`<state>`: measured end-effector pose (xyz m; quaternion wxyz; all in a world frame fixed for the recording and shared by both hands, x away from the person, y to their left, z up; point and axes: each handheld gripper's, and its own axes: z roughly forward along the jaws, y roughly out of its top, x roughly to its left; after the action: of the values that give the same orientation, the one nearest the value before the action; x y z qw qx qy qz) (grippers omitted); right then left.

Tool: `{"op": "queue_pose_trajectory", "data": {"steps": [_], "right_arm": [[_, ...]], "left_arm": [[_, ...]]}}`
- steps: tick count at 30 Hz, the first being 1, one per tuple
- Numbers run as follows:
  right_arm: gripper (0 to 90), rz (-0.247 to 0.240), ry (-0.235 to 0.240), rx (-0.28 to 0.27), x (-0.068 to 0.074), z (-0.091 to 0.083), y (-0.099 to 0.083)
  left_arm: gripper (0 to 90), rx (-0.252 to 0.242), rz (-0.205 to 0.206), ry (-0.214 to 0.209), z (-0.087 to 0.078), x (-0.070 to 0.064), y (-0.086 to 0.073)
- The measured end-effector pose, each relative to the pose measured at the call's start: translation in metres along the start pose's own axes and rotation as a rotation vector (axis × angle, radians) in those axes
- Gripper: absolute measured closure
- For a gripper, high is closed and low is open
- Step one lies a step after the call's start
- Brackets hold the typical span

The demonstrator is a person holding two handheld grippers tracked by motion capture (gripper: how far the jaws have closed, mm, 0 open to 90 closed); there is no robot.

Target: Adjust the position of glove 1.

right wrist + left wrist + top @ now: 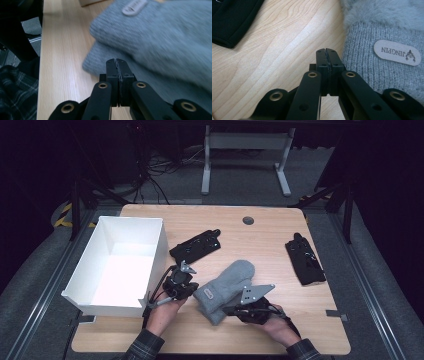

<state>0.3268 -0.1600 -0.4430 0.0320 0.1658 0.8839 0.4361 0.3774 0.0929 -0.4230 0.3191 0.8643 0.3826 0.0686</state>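
Dark room, cables trailing on the floor behind a wooden counter. Grey mittens are lying stacked near the front middle of the counter, one partly over the other, cuff ends toward the person, a pale label showing on the upper one.

Left hand-held gripper is sitting just beside the cuff of the top mitten; jaws are pressed together with nothing between them, tips over bare wood right next to the knit. Right hand-held gripper is sitting at the near edge of the lower mitten; jaws likewise pressed together and empty, tips at or just over the fabric edge; the right gripper view is too blurred to tell whether they are touching it.

Judgement: the step in hand looks like getting hold of the mittens, probably for the white box at the left. To do it well, spread the jaws first, then slide one jaw under the cuff edge and bite the knit rib, not the fluffy lining, which would likely slip. Taking both layers together would be saving a second pick.

Around: one black glove is lying between box and mittens, another black glove well apart at the right. The box wall is standing close to the left hand, so lifting over its rim is needing care.
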Motion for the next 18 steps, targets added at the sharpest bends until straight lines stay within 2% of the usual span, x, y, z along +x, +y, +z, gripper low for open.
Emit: {"op": "queue_pose_trajectory", "data": {"steps": [6,12,17,18], "right_arm": [[89.8,-0.013,0.013,0.010,0.003,0.015,0.007],[89.8,-0.013,0.005,-0.030,0.002,0.004,0.009],[89.7,-0.012,0.000,-0.034,0.005,-0.010,0.004],[89.7,-0.004,0.004,-0.019,0.006,-0.011,-0.001]], "left_arm": [[89.9,0.000,-0.002,-0.023,0.000,0.000,0.000],[90.0,-0.014,-0.003,-0.072,-0.004,-0.003,0.001],[89.9,-0.003,0.040,-0.090,-0.008,-0.016,0.002],[89.9,0.009,0.049,-0.090,-0.007,-0.018,0.001]]}}
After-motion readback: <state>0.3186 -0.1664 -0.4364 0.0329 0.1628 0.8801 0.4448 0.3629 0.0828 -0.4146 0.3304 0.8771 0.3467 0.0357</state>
